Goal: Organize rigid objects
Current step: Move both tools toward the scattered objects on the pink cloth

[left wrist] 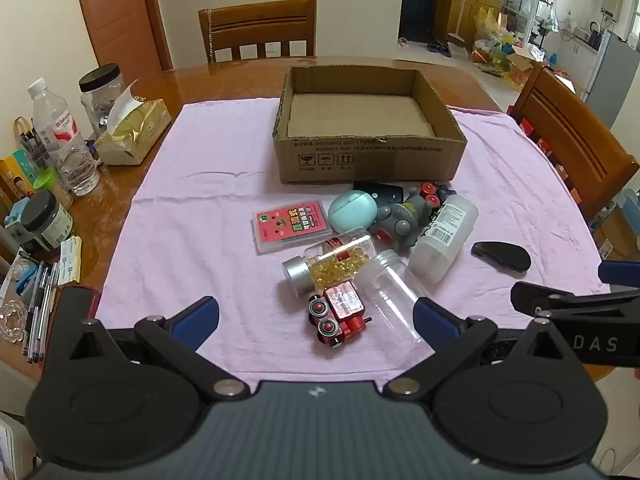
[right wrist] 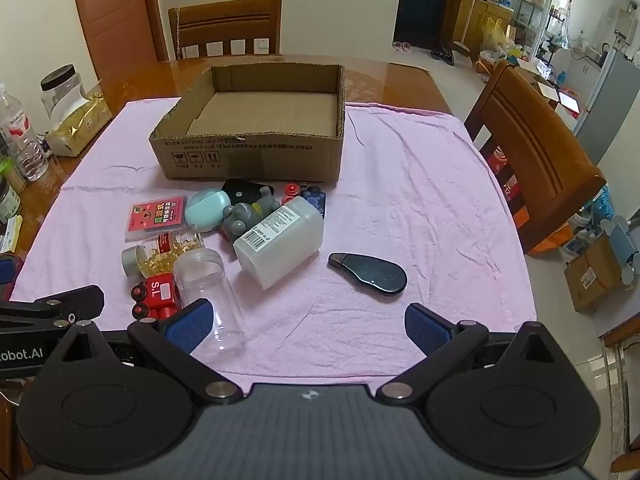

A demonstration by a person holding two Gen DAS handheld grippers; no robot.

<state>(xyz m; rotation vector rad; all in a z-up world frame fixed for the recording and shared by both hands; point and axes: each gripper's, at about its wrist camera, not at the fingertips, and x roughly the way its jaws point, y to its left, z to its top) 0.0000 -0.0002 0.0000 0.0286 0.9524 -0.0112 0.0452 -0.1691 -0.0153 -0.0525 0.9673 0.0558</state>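
We are hovering left gripper [left wrist: 316, 316] and right gripper [right wrist: 308, 326] wide open, empty; judging clear jar [right wrist: 208, 292] light, slippery, rolling — gripping mid-body.

A plain pink cloth [left wrist: 192, 216] is spread over a glossy brown wooden table [left wrist: 224, 80]. A brown cardboard box [left wrist: 368, 160] is printed with black symbols. A flat card case [left wrist: 292, 224] is coloured pink and red with a green corner. A smooth egg-shaped case [left wrist: 352, 210] is pale teal. A grey toy figure [left wrist: 396, 220] is marked with red. A toy train [left wrist: 340, 316] is red with black wheels. A translucent white bottle [right wrist: 280, 240] carries a black barcode. A flat oval object [right wrist: 372, 274] is black. Blue pads [left wrist: 198, 316] are seen on black gripper fingers.
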